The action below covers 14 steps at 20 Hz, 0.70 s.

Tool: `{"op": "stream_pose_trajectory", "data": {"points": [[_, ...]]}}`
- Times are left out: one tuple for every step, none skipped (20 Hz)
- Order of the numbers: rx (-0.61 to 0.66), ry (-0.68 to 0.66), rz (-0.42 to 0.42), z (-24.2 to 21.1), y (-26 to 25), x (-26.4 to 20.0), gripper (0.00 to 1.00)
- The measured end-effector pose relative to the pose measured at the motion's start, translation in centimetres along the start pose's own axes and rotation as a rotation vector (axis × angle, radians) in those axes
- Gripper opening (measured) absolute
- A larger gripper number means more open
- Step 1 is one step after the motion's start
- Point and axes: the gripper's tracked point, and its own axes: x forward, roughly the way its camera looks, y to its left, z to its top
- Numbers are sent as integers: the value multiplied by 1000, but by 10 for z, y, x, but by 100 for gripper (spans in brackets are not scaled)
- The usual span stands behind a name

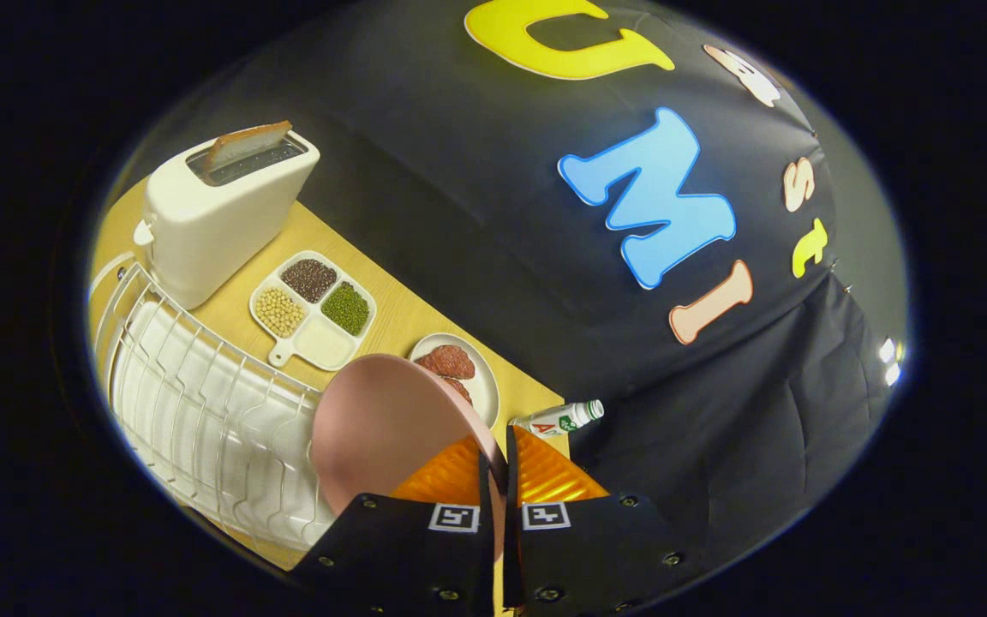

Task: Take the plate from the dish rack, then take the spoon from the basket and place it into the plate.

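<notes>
The gripper (498, 467) pinches the pink plate (382, 428) tight between both fingers, low in the middle, beside the white dish rack (202, 403)

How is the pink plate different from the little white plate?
The pink plate is clamped on edge between the gripper jaws, off the table; the white plate lies flat on the table. The pink plate looks bare; the white plate holds reddish slices. The pink plate appears larger, though it is nearer. Both are round.
</notes>
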Motion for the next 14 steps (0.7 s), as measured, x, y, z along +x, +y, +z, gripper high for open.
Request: {"op": "stream_pose_trajectory", "data": {"points": [[-9, -22, -30, 4, -13, -3, 4], [-1, -41, -55, 8, -20, -1, 4], [22, -58, -58, 12, -27, -1, 4], [52, -59, -33, 10, -32, -2, 4], [83, -49, -5, 7, -36, -5, 4], [113, -46, 17, 5, -47, -8, 4], [145, -48, 39, 2, -56, -12, 3], [184, -48, 80, -3, -64, -17, 4], [234, -47, 135, -9, -69, -22, 4], [291, -36, 209, -18, -72, -28, 4], [355, -23, 291, -25, -74, -36, 4], [399, -20, 348, -34, -80, -41, 4], [436, -16, 387, -45, -93, -44, 4], [466, -20, 418, -54, -104, -46, 4]]}}
